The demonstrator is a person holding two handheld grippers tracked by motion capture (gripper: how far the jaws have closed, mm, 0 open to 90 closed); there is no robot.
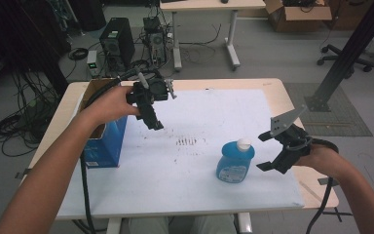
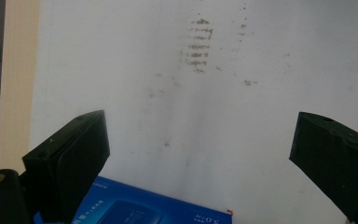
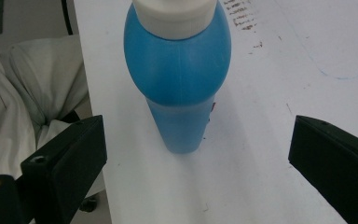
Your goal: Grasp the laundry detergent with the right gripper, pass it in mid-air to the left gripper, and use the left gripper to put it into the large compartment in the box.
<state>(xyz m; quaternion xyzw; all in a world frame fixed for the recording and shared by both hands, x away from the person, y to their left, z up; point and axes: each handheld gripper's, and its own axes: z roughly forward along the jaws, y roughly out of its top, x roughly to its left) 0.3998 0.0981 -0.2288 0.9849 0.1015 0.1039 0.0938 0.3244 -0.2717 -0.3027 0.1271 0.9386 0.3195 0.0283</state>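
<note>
right tool (image 1: 264,152) open | beside blue bottle (image 1: 234,163) | near table edge (image 1: 316,195)

From above the person's side, the high view looks forward and down over the whole white table (image 1: 185,185). The left gripper view hangs close above the blue box (image 2: 144,210) and stained tabletop; the right gripper view faces the blue bottle (image 3: 179,84) at close range, which the high view shares.

bottle (image 1: 235,163): blue, with a white cap
box (image 1: 108,143): blue with white print
table sheet (image 1: 199,185): white, with brown smudges
gripper jaws: black
</note>
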